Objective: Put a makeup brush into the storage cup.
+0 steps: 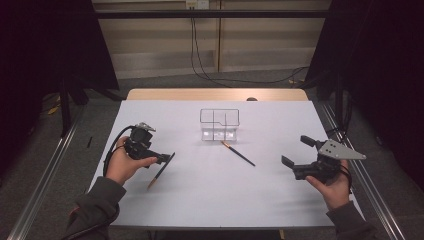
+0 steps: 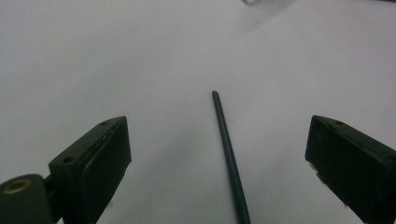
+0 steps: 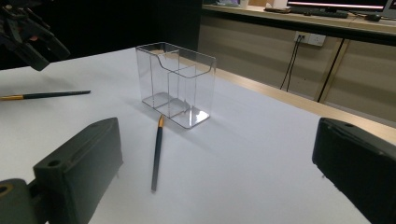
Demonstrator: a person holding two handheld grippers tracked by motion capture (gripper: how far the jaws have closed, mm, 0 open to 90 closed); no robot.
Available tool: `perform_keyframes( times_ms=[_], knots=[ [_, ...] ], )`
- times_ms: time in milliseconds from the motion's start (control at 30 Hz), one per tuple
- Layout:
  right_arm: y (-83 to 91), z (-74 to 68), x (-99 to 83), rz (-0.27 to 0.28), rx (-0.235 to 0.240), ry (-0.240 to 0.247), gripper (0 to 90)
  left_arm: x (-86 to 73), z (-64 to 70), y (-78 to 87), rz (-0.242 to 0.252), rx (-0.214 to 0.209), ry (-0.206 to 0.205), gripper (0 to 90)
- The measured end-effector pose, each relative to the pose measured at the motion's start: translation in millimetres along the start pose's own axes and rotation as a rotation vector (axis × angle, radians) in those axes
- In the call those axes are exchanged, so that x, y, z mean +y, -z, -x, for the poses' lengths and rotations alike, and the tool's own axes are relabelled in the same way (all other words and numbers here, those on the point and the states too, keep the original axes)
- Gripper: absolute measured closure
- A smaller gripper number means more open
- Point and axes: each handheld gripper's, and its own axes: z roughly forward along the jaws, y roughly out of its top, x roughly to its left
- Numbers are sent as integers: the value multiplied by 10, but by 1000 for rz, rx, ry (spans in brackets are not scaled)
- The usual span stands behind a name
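The left tool [image 2: 217, 154] gapes wide, empty — the near pencil [image 2: 229, 154] lies between its jaws, long axis toward 12 o'clock.

Dark pencil [image 2: 228, 158] between spread fingers [image 2: 100, 161] (untouched)

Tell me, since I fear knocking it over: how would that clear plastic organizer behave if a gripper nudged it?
The clear organizer looks thin-walled and empty, so probably light; a nudge would likely slide it on the smooth white table. It stands tall on a narrow base, so a high push may tip it. The brush touching its base might shift too.
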Motion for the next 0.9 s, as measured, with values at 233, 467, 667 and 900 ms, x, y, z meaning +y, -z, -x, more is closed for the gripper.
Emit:
perform_keyframes(
  times_ms=[233,467,667,900],
  knots=[
    [-10,1,-8,-1,2,5,10,-19,10,-36,-69,-1,-10,82],
    [-6,5,-8,-6,7,5,8,-46,4,-43,-88,7,-14,103],
    [-9,3,-6,-2,7,5,8,-67,-5,-51,-114,22,-26,130],
    [-2,8,-4,0,-1,3,8,-89,39,-74,-155,26,-48,193]
  ],
)
